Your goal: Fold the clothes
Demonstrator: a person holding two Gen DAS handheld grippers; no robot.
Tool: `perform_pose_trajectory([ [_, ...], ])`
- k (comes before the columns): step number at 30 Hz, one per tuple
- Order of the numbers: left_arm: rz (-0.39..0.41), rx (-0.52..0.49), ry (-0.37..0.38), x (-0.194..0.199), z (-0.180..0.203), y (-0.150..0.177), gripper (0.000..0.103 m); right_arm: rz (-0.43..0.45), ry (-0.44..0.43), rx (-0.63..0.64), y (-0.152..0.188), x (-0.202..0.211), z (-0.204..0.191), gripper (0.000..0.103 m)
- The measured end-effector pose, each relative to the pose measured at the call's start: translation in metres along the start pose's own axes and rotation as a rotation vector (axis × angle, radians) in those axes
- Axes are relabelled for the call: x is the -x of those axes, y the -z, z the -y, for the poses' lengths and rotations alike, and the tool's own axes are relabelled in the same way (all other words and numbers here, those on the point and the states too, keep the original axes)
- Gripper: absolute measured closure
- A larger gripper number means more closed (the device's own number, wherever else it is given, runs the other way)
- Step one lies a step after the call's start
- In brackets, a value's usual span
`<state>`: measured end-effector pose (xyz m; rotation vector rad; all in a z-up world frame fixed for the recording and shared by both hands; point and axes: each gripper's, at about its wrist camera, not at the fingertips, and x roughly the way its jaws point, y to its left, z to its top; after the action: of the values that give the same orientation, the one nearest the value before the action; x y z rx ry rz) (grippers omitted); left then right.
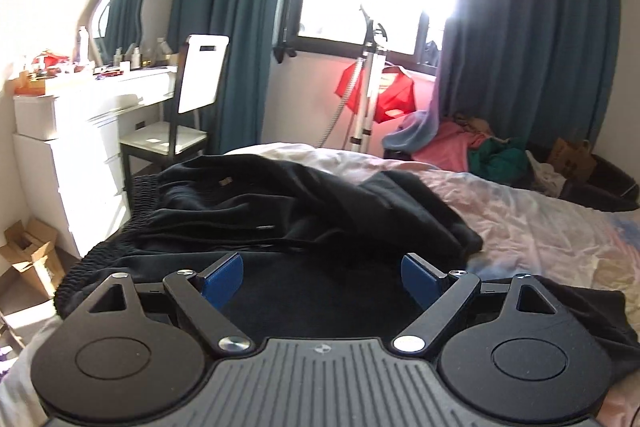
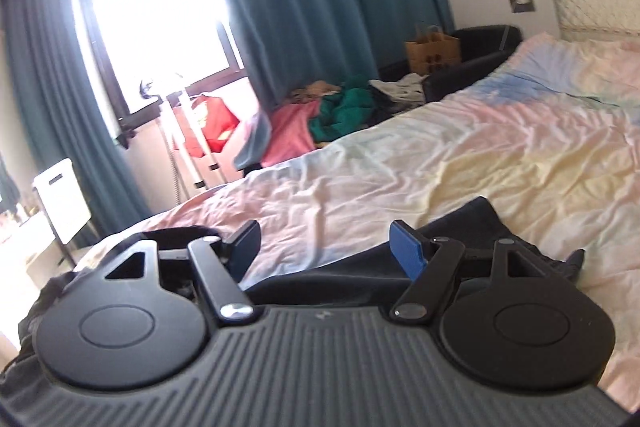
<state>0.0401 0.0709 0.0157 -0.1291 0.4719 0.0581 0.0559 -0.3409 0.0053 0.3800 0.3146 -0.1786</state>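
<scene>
A black garment [image 1: 280,211] with a ribbed elastic waistband lies crumpled on the pastel bedsheet [image 1: 540,239]. My left gripper [image 1: 322,277] is open and empty, its blue pads [image 1: 224,279] spread just above the garment's near part. My right gripper [image 2: 324,247] is open and empty above the sheet [image 2: 440,163], with the garment's dark edge [image 2: 460,223] under and beside its right finger. Most of the garment is hidden below the gripper body in the right wrist view.
A pile of pink, green and blue clothes [image 1: 472,147] lies past the bed's far edge by a paper bag [image 2: 432,51]. A white dresser [image 1: 80,131], a chair [image 1: 188,115] and a garment steamer [image 1: 370,83] stand near the window. A cardboard box [image 1: 28,255] is on the floor at left.
</scene>
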Motion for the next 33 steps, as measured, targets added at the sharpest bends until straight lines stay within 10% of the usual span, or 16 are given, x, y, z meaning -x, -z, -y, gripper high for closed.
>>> perform_pose_trajectory([
  [9, 0.046, -0.137, 0.076, -0.039, 0.088, 0.017, 0.015, -0.030, -0.147, 0.136, 0.038, -0.004, -0.055, 0.030],
  [33, 0.015, -0.135, 0.067, -0.069, 0.047, 0.051, 0.015, -0.077, -0.150, 0.246, 0.088, -0.024, -0.089, 0.030],
])
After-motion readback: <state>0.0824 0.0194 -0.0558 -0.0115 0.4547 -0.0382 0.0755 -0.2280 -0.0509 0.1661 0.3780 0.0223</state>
